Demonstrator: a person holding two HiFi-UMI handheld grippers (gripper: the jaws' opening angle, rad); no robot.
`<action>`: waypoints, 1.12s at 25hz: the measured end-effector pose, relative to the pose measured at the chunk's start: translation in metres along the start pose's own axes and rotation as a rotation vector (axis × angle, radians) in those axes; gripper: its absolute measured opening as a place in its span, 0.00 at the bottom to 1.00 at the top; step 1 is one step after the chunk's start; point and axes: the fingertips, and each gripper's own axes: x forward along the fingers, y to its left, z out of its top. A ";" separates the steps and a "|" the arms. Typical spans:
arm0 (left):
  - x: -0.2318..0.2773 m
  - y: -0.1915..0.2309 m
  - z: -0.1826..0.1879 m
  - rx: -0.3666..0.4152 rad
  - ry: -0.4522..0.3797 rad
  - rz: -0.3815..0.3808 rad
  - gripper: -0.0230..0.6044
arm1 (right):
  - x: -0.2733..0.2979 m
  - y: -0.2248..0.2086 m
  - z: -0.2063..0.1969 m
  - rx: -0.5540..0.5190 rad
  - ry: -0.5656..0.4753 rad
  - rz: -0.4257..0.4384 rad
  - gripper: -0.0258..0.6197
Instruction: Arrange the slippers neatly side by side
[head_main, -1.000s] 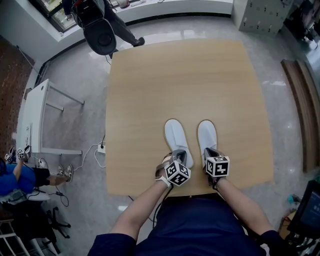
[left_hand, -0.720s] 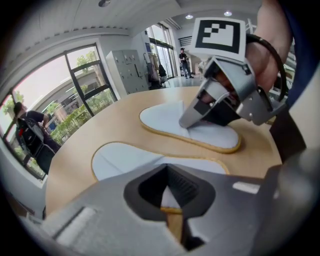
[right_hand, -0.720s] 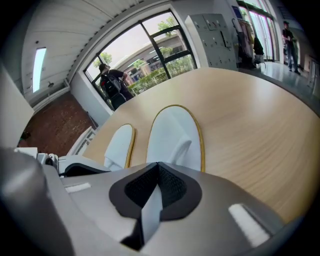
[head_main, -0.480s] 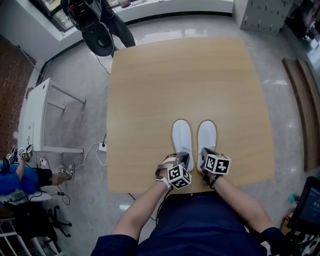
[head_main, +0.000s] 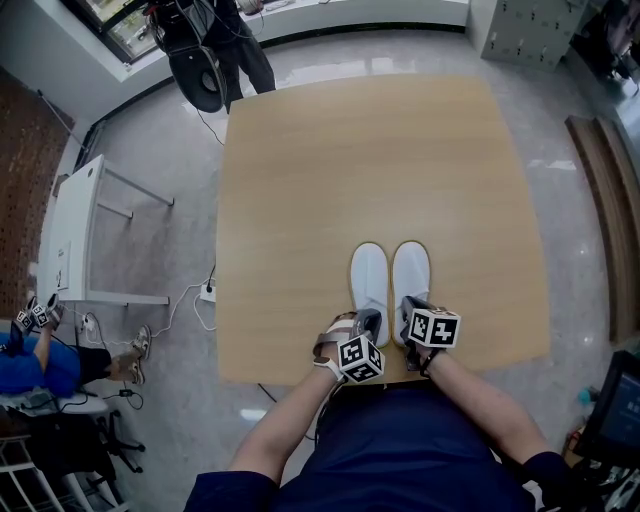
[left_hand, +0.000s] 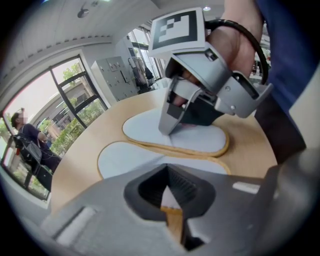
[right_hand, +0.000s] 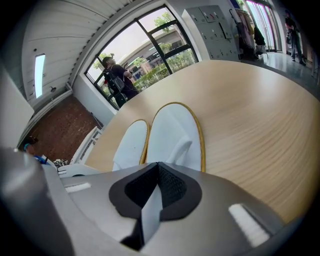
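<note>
Left slipper (head_main: 369, 278) has slid up beside right slipper (head_main: 411, 272) on the table (head_main: 300, 180); left gripper (head_main: 366, 319) and right gripper (head_main: 411, 306) each pinch their own slipper's heel.

The left slipper (head_main: 369, 278) and right slipper (head_main: 411, 272) are white with tan-yellow rims. The table (head_main: 370, 160) is pale wood-grain. The left gripper (head_main: 366, 322) and right gripper (head_main: 412, 308) are grey, with black-and-white marker cubes.

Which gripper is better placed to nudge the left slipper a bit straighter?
Left gripper: its jaws are shut on the heel of the left slipper, while the right gripper holds the right slipper.
</note>
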 end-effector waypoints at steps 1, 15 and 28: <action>0.000 -0.001 0.000 -0.004 0.000 0.002 0.04 | 0.000 0.000 0.000 -0.005 0.000 -0.002 0.06; -0.009 0.026 0.009 -0.129 -0.046 0.140 0.04 | -0.015 0.005 0.020 0.022 -0.072 0.109 0.06; -0.064 0.044 0.053 -0.487 -0.188 0.062 0.04 | -0.083 0.041 0.046 -0.205 -0.150 0.214 0.06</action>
